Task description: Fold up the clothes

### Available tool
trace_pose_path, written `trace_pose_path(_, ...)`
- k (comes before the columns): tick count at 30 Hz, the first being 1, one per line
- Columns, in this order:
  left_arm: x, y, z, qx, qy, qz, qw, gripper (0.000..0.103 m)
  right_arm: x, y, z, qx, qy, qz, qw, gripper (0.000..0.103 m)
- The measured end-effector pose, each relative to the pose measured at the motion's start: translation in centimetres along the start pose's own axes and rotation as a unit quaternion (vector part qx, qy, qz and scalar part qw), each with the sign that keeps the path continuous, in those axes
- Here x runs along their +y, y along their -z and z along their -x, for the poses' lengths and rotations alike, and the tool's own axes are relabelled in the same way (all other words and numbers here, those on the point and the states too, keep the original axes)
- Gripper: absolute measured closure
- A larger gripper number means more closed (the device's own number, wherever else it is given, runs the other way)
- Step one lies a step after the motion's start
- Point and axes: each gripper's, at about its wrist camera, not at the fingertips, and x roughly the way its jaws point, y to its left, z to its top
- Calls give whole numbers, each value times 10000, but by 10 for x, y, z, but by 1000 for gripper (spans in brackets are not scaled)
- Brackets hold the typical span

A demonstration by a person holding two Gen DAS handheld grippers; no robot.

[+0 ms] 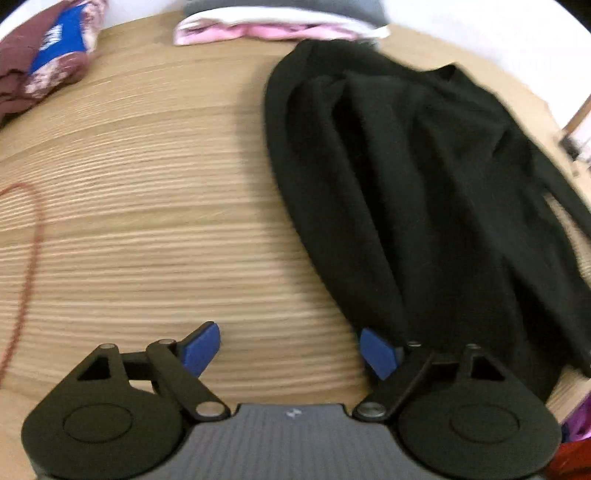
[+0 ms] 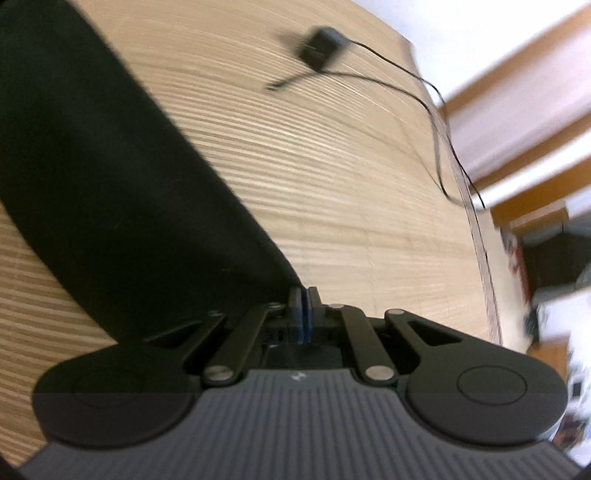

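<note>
A black garment (image 1: 406,184) lies in long folds on the wooden table (image 1: 147,221), running from the far edge down towards me. In the left wrist view my left gripper (image 1: 290,349) hovers open just left of the garment's near end. Its right blue pad (image 1: 376,352) touches the cloth's edge, and only bare wood shows between the pads. In the right wrist view the same black garment (image 2: 110,166) narrows down to my right gripper (image 2: 304,314), whose blue pads are pressed together on the cloth's tip.
Maroon clothes with a blue piece (image 1: 55,48) sit at the far left, and a pink and white pile (image 1: 277,29) at the far middle. A red cord (image 1: 29,258) lies at the left. A small black device (image 2: 321,46) with a cable rests near the table's right edge (image 2: 476,221).
</note>
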Motion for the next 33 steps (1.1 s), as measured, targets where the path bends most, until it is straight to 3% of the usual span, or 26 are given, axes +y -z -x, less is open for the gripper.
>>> trace_pose_path(1, -7, -1, 1, -64, 34, -14, 10000, 27, -6, 2, 3, -15, -19, -217, 9998, 91)
trace_pose_path(3, -16, -6, 1, -113, -48, -137, 9998, 51, -13, 6, 12, -216, 9, -558, 9982, 81)
trace_pose_path(5, -1, -22, -4, 2, 239, -34, 9997, 83, -9, 15, 29, -537, 19, -698, 9961, 76)
trace_pose_path(7, 21, -35, -3, -39, 422, 234, 9988, 89, 3, 19, 49, -879, -60, -674, 9938, 76)
trace_pose_path(9, 40, -37, 8, -237, 420, 561, 9973, 85, 19, 25, 72, -1210, -259, -611, 9904, 76)
trace_pose_path(10, 51, -38, 14, -279, 534, 782, 9951, 65, 26, 28, 81, -1319, -425, -589, 9886, 76)
trace_pose_path(11, 60, -36, 18, -318, 786, 1053, 9908, 27, 34, 30, 89, -1419, -617, -571, 9863, 76)
trace_pose_path(12, 67, -34, 19, -425, 1111, 1322, 9841, 15, 41, 30, 93, -1473, -888, -569, 9835, 76)
trace_pose_path(13, 72, -31, 18, -516, 1427, 1575, 9758, 15, 50, 33, 97, -1473, -1161, -574, 9806, 76)
trace_pose_path(14, 74, -29, 13, -516, 1625, 1779, 9692, 20, 59, 33, 96, -1450, -1443, -533, 9774, 76)
trace_pose_path(16, 72, -26, -4, -271, 1532, 2061, 9661, 33, 73, 30, 89, -1412, -1681, -359, 9749, 76)
trace_pose_path(17, 71, -23, -13, -152, 1328, 2060, 9694, 46, 81, 30, 88, -1394, -1752, -277, 9742, 76)
trace_pose_path(19, 72, -20, -14, -150, 1178, 1998, 9726, 59, 86, 29, 84, -1349, -1901, -254, 9721, 76)
trace_pose_path(20, 69, -18, -15, -7, 1227, 2115, 9696, 84, 85, 27, 81, -1330, -1985, -262, 9707, 76)
trace_pose_path(21, 67, -17, -16, 117, 1263, 2236, 9664, 96, 84, 26, 77, -1312, -2070, -269, 9691, 76)
trace_pose_path(24, 62, -10, -17, -23, 1137, 2468, 9624, 100, 94, 27, 87, -1348, -2196, -282, 9658, 76)
trace_pose_path(25, 59, -9, -12, -80, 1086, 2385, 9650, 101, 99, 27, 89, -1361, -2218, -301, 9651, 76)
trace_pose_path(27, 51, -17, 5, -158, 749, 1592, 9843, 101, 114, 30, 100, -1367, -2441, -347, 9594, 75)
trace_pose_path(28, 49, -27, 11, -177, 419, 859, 9953, 101, 121, 33, 108, -1372, -2595, -362, 9553, 75)
trace_pose_path(29, 47, -36, 19, -185, 84, 94, 9997, 101, 129, 36, 115, -1373, -2742, -361, 9511, 75)
trace_pose_path(30, 46, -45, 28, -165, -228, -595, 9978, 101, 139, 39, 120, -1367, -2863, -310, 9478, 75)
trace_pose_path(33, 75, -75, 52, -59, -1015, -1507, 9833, 101, 161, 51, 137, -1411, -3082, -102, 9407, 75)
